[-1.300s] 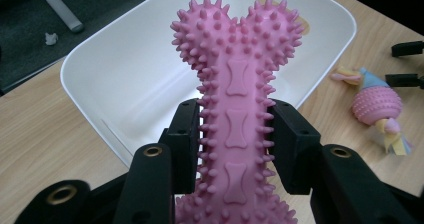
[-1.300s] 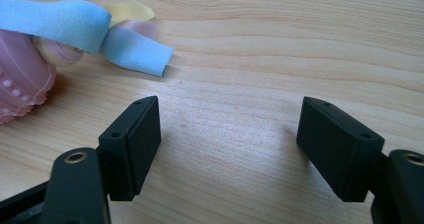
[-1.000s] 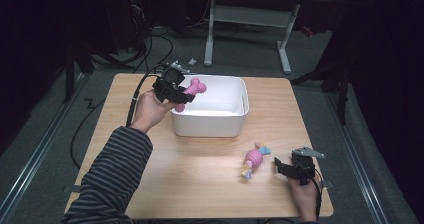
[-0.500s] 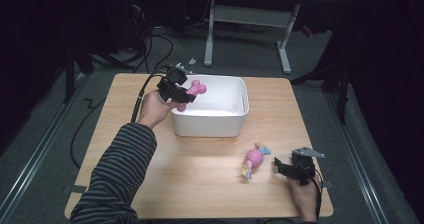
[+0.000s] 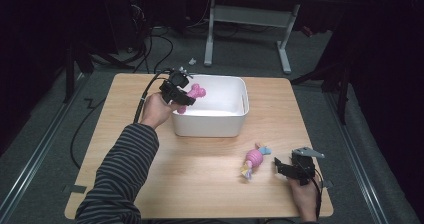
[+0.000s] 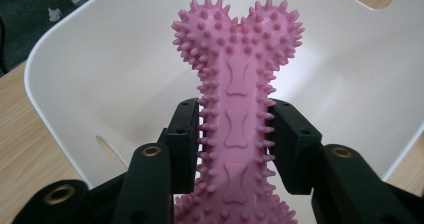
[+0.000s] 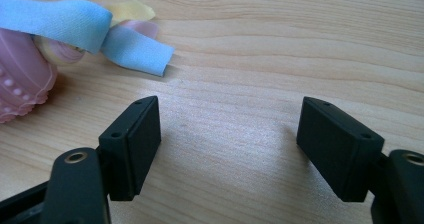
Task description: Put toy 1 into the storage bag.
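A pink spiky bone toy is clamped by its shaft between the jaws of my left gripper. In the high view that left gripper holds the bone toy over the left part of the white bin. My right gripper rests low at the table's front right, open, with bare wood between its jaws. A pink candy-shaped toy with blue and yellow ribbon ends lies just to its left; its blue ribbon shows in the right gripper view.
The wooden table stands on a grey floor, with a white desk frame behind it. Cables trail off the table's left rear. The bin's inside looks bare.
The left gripper with the bone toy has hardly shifted over the bin's left edge. The right gripper has stayed where it was.
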`<state>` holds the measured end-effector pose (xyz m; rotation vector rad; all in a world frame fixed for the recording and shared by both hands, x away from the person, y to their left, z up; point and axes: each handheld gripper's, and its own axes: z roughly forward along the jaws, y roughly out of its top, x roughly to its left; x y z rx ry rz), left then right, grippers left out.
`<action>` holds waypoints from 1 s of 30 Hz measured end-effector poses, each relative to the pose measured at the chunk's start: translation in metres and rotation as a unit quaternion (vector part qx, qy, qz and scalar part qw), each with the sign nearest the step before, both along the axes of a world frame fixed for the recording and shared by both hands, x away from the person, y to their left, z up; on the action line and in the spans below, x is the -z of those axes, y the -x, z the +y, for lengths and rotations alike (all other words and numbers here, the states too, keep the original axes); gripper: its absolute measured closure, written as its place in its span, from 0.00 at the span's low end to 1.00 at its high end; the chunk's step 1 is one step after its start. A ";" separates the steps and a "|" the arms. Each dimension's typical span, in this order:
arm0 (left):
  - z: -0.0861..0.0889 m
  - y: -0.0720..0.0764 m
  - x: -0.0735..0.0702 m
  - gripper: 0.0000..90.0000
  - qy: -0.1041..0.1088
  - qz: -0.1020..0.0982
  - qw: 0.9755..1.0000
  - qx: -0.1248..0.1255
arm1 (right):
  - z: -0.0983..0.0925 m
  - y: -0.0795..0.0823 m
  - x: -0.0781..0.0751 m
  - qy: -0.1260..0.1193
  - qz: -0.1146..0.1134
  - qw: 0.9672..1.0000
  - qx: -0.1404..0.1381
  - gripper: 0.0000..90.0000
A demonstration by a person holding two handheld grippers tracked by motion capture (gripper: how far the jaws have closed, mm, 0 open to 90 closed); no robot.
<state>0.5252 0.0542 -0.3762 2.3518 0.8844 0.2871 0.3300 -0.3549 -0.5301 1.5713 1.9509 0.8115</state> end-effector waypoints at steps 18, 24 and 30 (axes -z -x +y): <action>0.003 0.000 0.006 0.52 0.014 0.011 1.000 -0.004 | 0.000 0.000 0.000 0.000 0.001 1.000 0.000 0.28; 0.009 0.008 0.001 0.46 0.039 -0.003 0.999 -0.009 | 0.000 0.000 0.000 0.000 0.001 1.000 0.000 0.28; 0.018 0.017 -0.008 0.39 0.056 -0.019 0.998 -0.017 | 0.000 0.000 0.000 0.000 0.001 1.000 0.000 0.28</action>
